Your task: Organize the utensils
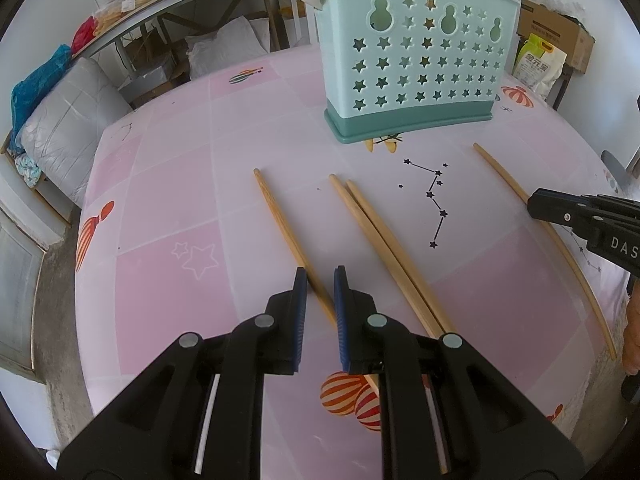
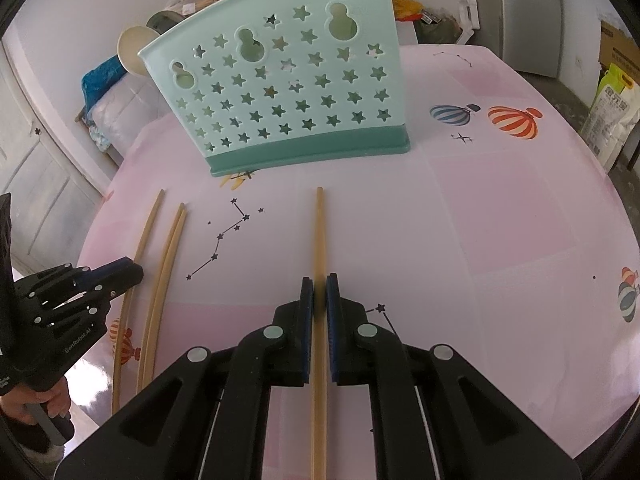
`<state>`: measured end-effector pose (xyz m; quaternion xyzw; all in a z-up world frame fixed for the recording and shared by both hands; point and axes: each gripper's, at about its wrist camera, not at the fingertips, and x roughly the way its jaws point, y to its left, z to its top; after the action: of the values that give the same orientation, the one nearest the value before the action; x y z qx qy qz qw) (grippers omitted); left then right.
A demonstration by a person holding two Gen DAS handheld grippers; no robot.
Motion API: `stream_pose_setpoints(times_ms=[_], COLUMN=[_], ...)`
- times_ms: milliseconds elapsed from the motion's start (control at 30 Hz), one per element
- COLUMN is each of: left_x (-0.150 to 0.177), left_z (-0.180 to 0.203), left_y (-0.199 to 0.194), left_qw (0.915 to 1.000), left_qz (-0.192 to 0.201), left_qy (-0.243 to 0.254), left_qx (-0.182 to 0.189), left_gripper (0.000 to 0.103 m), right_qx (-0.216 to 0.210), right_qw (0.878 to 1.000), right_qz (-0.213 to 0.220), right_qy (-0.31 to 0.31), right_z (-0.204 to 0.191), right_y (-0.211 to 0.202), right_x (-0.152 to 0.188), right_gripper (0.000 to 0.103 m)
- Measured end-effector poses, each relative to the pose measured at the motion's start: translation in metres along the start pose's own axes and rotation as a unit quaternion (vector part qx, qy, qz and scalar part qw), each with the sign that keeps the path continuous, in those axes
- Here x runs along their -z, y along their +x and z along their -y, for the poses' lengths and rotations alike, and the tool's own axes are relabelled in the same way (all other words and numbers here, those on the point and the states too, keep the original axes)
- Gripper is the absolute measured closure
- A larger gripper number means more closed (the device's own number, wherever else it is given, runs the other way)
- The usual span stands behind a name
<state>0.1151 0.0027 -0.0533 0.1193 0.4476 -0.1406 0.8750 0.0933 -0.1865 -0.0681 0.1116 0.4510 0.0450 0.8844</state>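
The left wrist view shows all four wooden chopsticks on the pink tablecloth [image 1: 160, 208]. The leftmost chopstick [image 1: 288, 236] runs between the pads of the left gripper [image 1: 320, 276]. The pads sit close on either side of it, but I cannot tell if they squeeze it. Two more chopsticks [image 1: 380, 240] lie side by side, touching, just to the right.

The right wrist view shows what the other cannot: the right gripper [image 2: 319, 284] is pressed together on the fourth chopstick [image 2: 319, 232], pinching it. That stick is long, thin and light brown. A hand [image 2: 48, 404] holds the left gripper's handle, which reads "GenRobot.AI". In the left view the right gripper's side reads "DAS".

Behind the sticks stands the pale green utensil holder [image 2: 280, 92] with star holes and a darker green base. A yellow bag [image 1: 540, 64] carries writing too small to read.
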Motion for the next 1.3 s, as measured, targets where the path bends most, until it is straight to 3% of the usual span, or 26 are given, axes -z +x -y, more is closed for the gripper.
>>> stream_pose_setpoints(times_ms=[767,1000,1133,1300], left_x=[0.008,0.021,0.016,0.002], left_z=[0.000,-0.011,-0.023,-0.031], left_y=[-0.007,-0.015,-0.011,-0.006], left_qw=[0.9999,0.9978,0.9923,0.9893], left_qz=[-0.005,-0.028,-0.040,-0.039], left_qy=[0.007,-0.014,-0.050,-0.066], left_qx=[0.012,0.058,0.106,0.124], left_gripper=[0.096,0.097,0.097,0.096], right_qx=[-0.001,0.000,-0.001,-0.004], right_qw=[1.000,1.000,1.000,1.000], right_qz=[0.001,0.001,0.001,0.001], right_qy=[0.001,0.001,0.002,0.002], right_z=[0.000,-0.001,0.000,0.001], right_y=[0.001,0.000,0.001,0.001], right_x=[0.000,0.000,0.000,0.000], right_gripper=[0.096,0.096,0.096,0.096])
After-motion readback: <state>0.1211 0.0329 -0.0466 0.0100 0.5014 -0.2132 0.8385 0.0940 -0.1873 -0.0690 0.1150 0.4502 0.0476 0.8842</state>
